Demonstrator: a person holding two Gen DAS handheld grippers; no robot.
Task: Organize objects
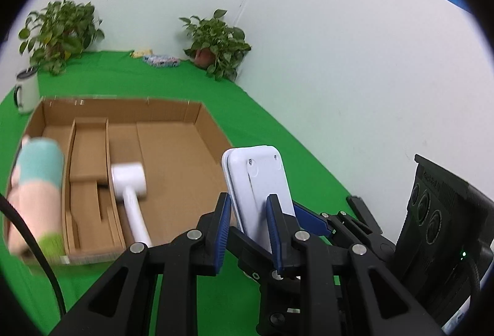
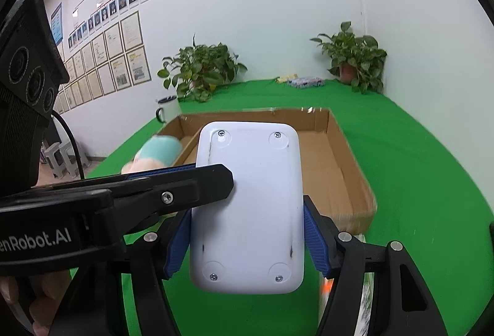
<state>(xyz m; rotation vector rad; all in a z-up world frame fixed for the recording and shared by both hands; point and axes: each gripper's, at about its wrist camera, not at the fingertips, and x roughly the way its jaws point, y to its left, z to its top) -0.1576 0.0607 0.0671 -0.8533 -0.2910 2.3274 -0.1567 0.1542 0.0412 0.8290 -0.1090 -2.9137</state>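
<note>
A flat white device (image 2: 247,206) with rounded corners hangs above the green cloth, its screwed back turned to the right wrist camera. My right gripper (image 2: 247,243) is shut on it across its width, blue pads on both long edges. My left gripper (image 1: 248,228) is shut on the white device (image 1: 259,181) across its thin side. One of its black fingers (image 2: 200,184) lies over the back of the device. Beyond stands an open cardboard box (image 1: 185,110) with dividers. In it lie a white mallet-shaped tool (image 1: 129,181) and a pink and teal roll (image 1: 37,181).
A white mug (image 2: 168,110) stands behind the box's far left corner. Two potted plants (image 2: 197,70) (image 2: 352,58) and small packets (image 2: 305,81) sit along the back wall. Green cloth (image 2: 416,166) covers the table, with a white wall at the right.
</note>
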